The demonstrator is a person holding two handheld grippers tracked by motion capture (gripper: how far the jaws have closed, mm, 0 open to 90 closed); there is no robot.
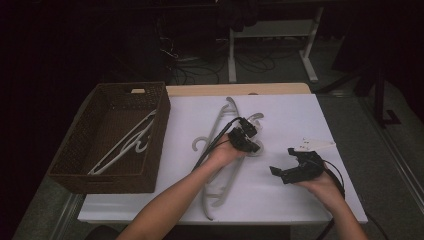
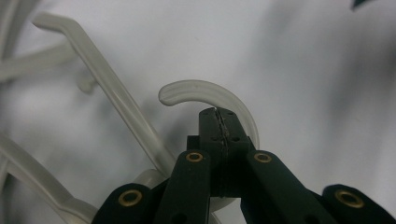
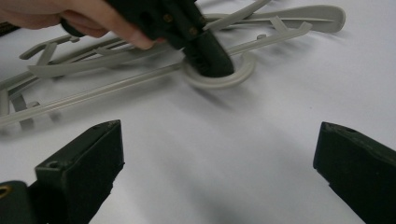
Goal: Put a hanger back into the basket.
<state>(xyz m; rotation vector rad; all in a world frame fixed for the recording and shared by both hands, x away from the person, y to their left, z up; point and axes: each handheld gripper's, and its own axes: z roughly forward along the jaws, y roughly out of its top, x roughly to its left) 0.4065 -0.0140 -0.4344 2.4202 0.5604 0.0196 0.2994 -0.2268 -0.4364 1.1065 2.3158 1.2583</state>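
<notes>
Hanger hook is pinched between the closed jaws of the left gripper, with the hanger lying on the white table. Right gripper is held wide apart, nearby. The hanger should be lifted slowly, kept level, and carried to the basket.

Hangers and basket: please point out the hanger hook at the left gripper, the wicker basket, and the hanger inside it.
hanger hook (image 2: pixel 212 92), left gripper view, on its curved top.
wicker basket (image 1: pixel 161 131), high view, on its right wall.
hanger in the basket (image 1: pixel 125 143), high view, on its long arm.
</notes>
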